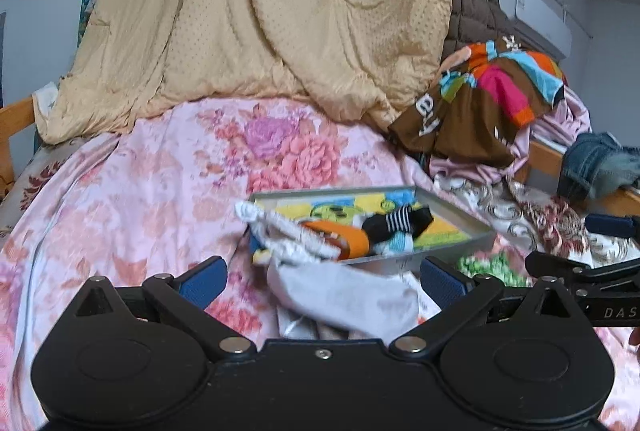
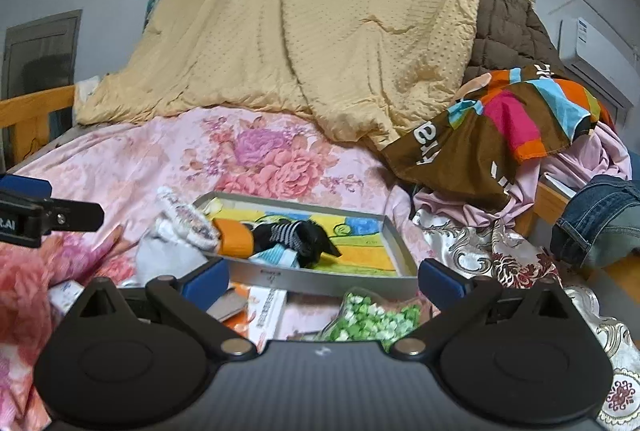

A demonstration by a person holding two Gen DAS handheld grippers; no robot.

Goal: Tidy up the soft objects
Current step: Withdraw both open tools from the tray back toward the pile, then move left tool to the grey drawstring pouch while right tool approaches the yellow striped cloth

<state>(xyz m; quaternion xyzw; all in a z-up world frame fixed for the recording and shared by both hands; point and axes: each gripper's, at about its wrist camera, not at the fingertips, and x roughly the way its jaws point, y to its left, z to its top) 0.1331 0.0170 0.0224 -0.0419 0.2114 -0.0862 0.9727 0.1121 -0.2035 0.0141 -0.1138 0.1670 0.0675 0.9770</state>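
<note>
1. The left gripper (image 1: 322, 281) is being held with its jaws spread wide and nothing clamped between them; a blurred white cloth (image 1: 344, 295) is lying in the gap, just short of the grey tray (image 1: 456, 237).
2. The right gripper (image 2: 324, 281) is likewise being held with its jaws wide apart and empty, just in front of the tray's near wall (image 2: 320, 281).
3. A green and white patterned piece (image 2: 374, 319) is being seen between the right gripper's fingers, on the near side of the tray, beside some printed paper or packaging (image 2: 268, 311).
4. A white knitted sock (image 1: 288, 231) is being draped over the tray's left corner, partly inside and partly hanging out.
5. Inside the tray, an orange item (image 2: 236, 237), a black sock with striped band (image 2: 298, 235) and a pale blue piece (image 2: 280, 255) are lying bunched together towards its near-left part, on a brightly coloured cartoon lining (image 2: 360, 231).
6. The tray is being supported by a pink floral bedsheet (image 1: 160, 183).
7. To the right of the tray, a brown garment with coloured stripes (image 1: 492, 103) is lying heaped on pale pink cloth, and folded jeans (image 2: 600, 223) are resting further right.
8. Beyond the tray, a large beige quilt (image 2: 320, 39) is being piled high against the wall, with a brown quilted jacket (image 2: 508, 27) at its right.
</note>
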